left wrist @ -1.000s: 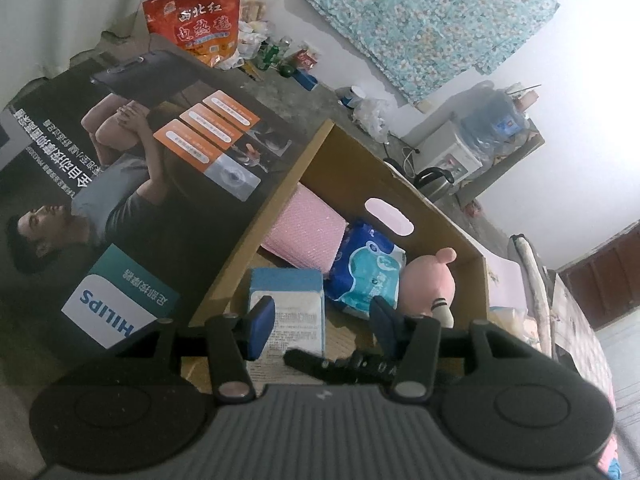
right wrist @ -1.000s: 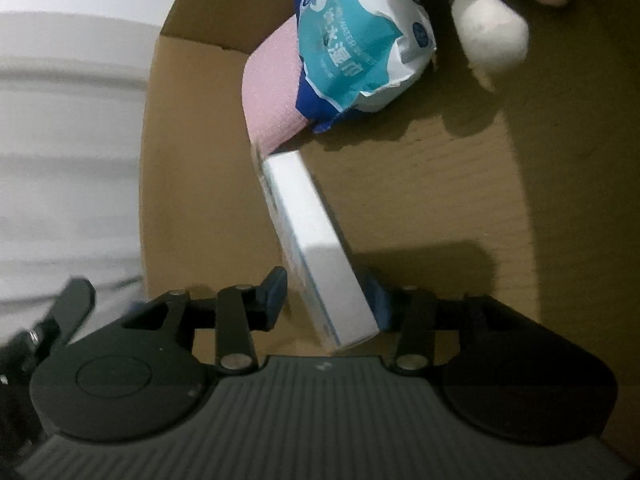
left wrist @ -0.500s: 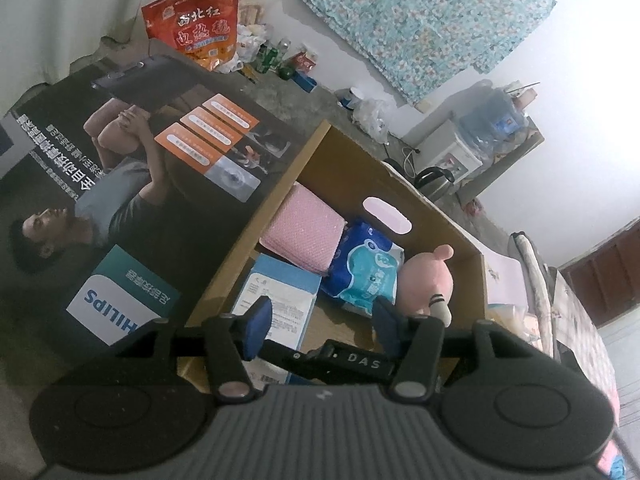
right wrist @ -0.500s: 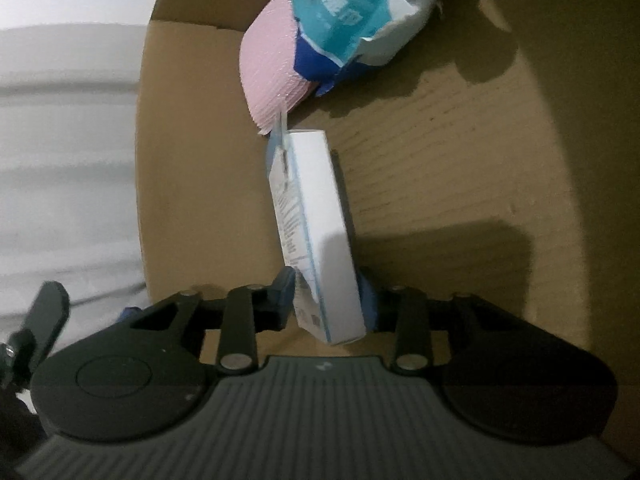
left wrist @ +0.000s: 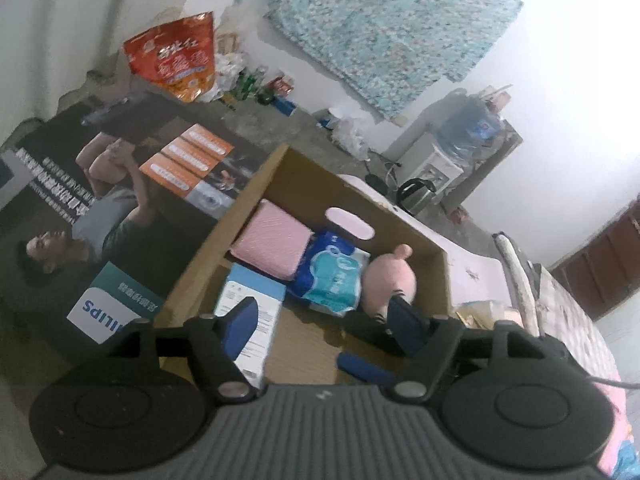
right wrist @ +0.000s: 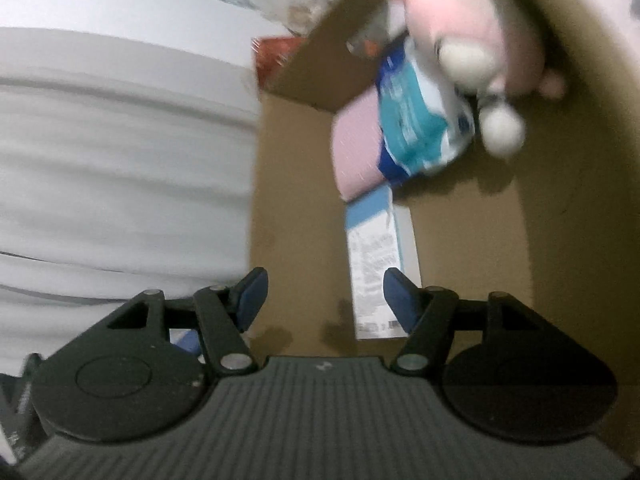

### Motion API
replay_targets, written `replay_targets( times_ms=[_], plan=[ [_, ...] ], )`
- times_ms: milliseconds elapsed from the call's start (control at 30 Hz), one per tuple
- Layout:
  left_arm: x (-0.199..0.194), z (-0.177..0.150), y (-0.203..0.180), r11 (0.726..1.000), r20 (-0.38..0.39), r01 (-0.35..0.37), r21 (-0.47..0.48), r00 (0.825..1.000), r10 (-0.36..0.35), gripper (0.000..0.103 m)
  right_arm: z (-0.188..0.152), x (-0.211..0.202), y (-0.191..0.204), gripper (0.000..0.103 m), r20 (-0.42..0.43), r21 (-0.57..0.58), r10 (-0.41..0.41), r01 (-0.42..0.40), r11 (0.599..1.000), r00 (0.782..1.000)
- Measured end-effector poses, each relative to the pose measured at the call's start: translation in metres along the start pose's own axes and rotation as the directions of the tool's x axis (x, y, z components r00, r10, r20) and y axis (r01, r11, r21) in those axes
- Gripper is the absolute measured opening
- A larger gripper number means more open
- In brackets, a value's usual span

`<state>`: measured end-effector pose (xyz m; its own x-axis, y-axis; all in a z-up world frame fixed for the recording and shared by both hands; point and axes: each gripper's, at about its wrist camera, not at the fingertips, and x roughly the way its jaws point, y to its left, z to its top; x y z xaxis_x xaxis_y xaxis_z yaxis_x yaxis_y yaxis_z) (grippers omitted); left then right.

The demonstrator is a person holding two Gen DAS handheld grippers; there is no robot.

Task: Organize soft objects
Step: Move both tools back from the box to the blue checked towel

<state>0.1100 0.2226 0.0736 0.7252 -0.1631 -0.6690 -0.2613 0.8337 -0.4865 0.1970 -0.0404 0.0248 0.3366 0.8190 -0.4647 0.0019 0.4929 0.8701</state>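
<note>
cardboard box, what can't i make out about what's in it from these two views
- Left wrist view: the plush toy has its lower part hidden behind the left gripper.
- Left wrist view: the wet wipes pack print is too small to read.
- Right wrist view: motion blur smears the white and blue carton label; the box's near corner is hidden by the right gripper.

A lived-in room of a home: a floral cloth (left wrist: 380, 28) hangs on the white wall at twelve o'clock, a water dispenser (left wrist: 452, 148) and kettle (left wrist: 416, 196) stand at two o'clock, snack bags and bottles (left wrist: 248, 80) crowd eleven o'clock, and a patterned bed (left wrist: 576, 320) lies at three o'clock.
</note>
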Motion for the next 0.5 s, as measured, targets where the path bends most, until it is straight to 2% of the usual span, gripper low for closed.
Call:
replay_targets(
  times_ms=[233, 333, 500],
  plan=[
    [0.000, -0.022, -0.045, 0.995, -0.020, 0.027, 0.097, 0.999, -0.025, 0.083, 0.005, -0.068, -0.024, 0.064, 0.094, -0.020, 0.142, -0.141, 0.990, 0.985],
    [0.005, -0.036, -0.072, 0.985, -0.044, 0.054, 0.163, 0.998, -0.047, 0.086, 0.002, -0.101, -0.032, 0.065, 0.159, -0.068, 0.167, -0.158, 0.985, 0.973],
    [0.017, -0.064, -0.123, 0.954, -0.074, 0.106, 0.280, 0.993, -0.088, 0.091, 0.000, -0.159, -0.061, 0.065, 0.259, -0.090, 0.186, -0.168, 0.982, 0.948]
  ],
)
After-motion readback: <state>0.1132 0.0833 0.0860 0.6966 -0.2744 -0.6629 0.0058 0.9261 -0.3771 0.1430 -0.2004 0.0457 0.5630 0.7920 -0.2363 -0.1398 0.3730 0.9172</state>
